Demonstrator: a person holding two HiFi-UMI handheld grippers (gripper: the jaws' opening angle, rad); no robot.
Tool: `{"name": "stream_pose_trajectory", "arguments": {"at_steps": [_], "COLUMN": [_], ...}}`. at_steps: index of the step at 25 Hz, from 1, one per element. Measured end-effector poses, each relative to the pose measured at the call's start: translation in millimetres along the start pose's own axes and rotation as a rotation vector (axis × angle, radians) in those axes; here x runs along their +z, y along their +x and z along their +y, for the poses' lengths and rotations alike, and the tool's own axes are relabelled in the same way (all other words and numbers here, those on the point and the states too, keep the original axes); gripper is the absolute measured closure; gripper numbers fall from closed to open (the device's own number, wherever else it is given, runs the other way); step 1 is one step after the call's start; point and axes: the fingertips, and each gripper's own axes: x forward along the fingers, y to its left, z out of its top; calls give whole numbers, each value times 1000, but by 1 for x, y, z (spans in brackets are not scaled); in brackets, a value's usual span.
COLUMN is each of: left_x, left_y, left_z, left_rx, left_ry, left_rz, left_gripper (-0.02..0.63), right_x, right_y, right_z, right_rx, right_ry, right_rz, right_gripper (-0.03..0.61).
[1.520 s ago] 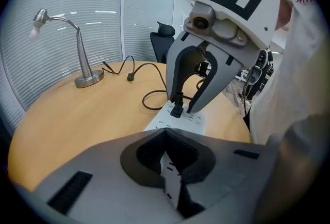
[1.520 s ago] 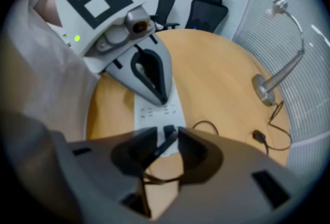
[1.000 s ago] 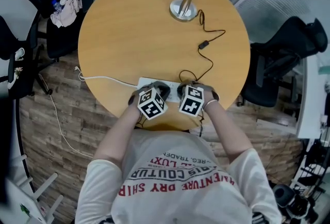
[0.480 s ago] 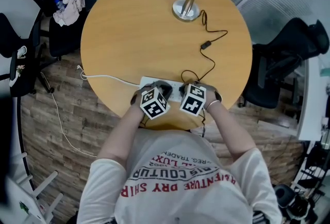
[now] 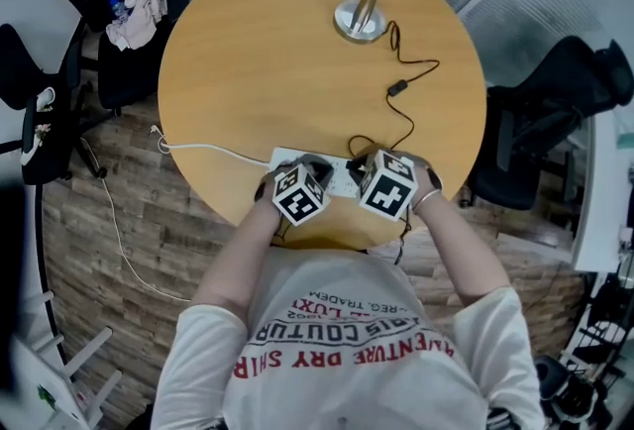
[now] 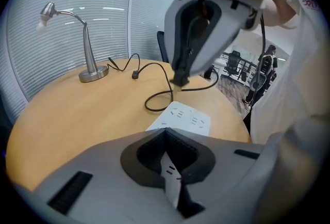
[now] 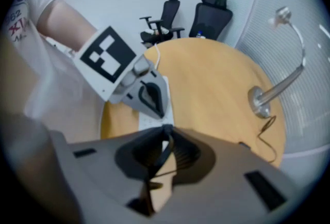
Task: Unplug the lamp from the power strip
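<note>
Silver gooseneck lamp [image 5: 359,20] upright far back; white power strip [image 6: 185,117] flat up front; black plug [image 6: 180,81] seemingly just above it.

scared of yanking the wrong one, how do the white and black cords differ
The white cord leaves the power strip leftward and drops off the table edge; the black cord lies on the tabletop, running to the lamp. Only the black cord carries an inline switch. Both meet at the strip.
</note>
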Motion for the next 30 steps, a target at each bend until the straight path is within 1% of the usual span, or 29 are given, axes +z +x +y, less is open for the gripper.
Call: {"name": "stream_pose_trajectory", "arguments": {"at_steps": [3, 7, 9, 12, 16, 19, 22, 24, 26, 28, 30], "left_x": [-1, 1, -1, -4, 1, 24, 53, 77, 106, 132, 151], "left_y": [0, 2, 1, 0, -8, -26, -51, -73, -101, -129, -153], "left_z": [0, -1, -1, -1, -1, 4, 4, 3, 3, 3, 1], "left_rx": [14, 19, 20, 45, 79, 151, 206, 231, 247, 261, 278], "left_ry": [6, 10, 13, 23, -16, -33, -21, -23, -39, -63, -70], "left_rz": [-2, -6, -3, 5, 12, -71, -169, -262, -382, -492, -572], "left_gripper": [586, 586, 586, 584, 584, 586, 586, 586, 586, 586, 585], "right_x": [-2, -10, -6, -1, 0, 1, 2, 2, 3, 4, 3], "right_y": [-21, -22, -24, -34, -55, -77, -100, -116, -132, -146, -158], "right_z": [-11, -7, -3, 1, -6, -11, -17, -21, -24, -27, -28], "right_rx": [-43, -69, -80, -113, -201, -269, -341, -379, -403, -428, -464], "right_ry": [-40, 0, 37, 117, 303, 398, 465, 510, 544, 554, 557], "right_rz": [13, -20, -73, -183, -363, -495, -613, -686, -758, -825, -882], "right_gripper": [509, 509, 509, 508, 508, 508, 508, 508, 508, 508, 508]}}
